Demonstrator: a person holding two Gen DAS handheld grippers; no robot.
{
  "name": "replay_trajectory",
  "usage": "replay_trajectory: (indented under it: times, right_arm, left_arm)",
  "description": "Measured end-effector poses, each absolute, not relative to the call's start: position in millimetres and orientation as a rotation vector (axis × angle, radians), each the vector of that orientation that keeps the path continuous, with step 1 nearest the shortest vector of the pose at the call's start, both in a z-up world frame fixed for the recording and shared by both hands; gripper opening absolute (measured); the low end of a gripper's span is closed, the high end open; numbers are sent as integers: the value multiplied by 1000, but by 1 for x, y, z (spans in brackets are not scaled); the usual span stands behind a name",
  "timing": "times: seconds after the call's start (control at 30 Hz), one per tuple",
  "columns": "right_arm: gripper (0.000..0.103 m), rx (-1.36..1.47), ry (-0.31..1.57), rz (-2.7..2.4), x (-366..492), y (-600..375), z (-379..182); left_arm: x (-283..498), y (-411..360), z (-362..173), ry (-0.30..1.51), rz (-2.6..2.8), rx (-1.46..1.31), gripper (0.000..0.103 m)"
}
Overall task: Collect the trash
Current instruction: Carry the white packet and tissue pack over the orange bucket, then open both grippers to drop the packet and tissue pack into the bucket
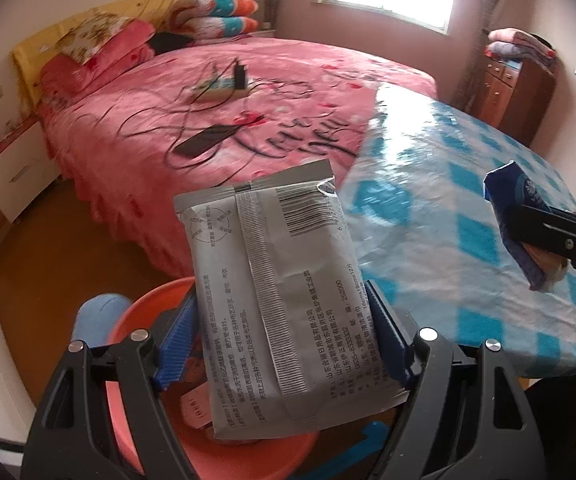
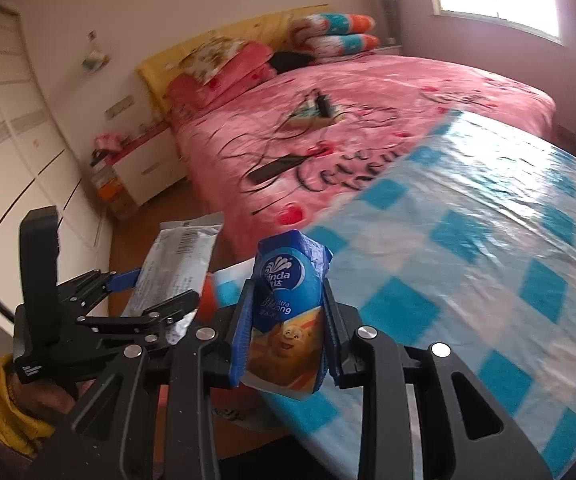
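The bed (image 1: 224,92), pink-covered, fills the far side of the room, and the table (image 1: 467,216) with its blue-checked cloth stands just beside its foot, toward the cameras. Beside the table's near edge, low down, sits the orange bin (image 1: 136,320), which already has scraps in it. The left gripper (image 1: 284,332) hangs right over that bin, jaws standing wide but pressed against both edges of a grey pouch (image 1: 276,292), so it is holding the pouch flat and upright. The right gripper (image 2: 288,332) is off to the table side of the bin, over the cloth's edge, its jaws narrow and clamped on a crumpled blue wrapper (image 2: 288,304). The step in hand looks like dropping both pieces into the bin. To do it well, the left one should let go first, since the pouch is already above the opening; it seems best to lower it a little so that its bottom edge is inside the rim, because a broad, light pouch could catch the rim and slide out. The right one should then come across from the table until the wrapper is clearly over the bin, and only then part its jaws, as a light wrapper released early would likely land on the floor (image 1: 60,248).
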State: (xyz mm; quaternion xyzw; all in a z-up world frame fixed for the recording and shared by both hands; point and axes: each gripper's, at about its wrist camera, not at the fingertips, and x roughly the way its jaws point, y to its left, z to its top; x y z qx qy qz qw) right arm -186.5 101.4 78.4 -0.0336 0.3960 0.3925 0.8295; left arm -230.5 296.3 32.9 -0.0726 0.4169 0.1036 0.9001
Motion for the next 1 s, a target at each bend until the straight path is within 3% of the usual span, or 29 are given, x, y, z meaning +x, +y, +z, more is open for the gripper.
replay_trajectory:
  times: [0.67, 0.77, 0.93, 1.0]
  right_arm:
    - [33, -274, 964, 1080, -234, 229, 15]
    - [39, -293, 989, 1099, -237, 236, 3]
    - [65, -260, 1003, 1092, -235, 230, -5]
    - [71, -234, 967, 1074, -234, 220, 4]
  left_arm:
    - [-281, 381, -48, 994, 398, -288, 78]
    - [-281, 383, -53, 1002, 399, -275, 79]
    - [-274, 383, -54, 1012, 400, -246, 81]
    - [-275, 384, -50, 992, 419, -232, 84]
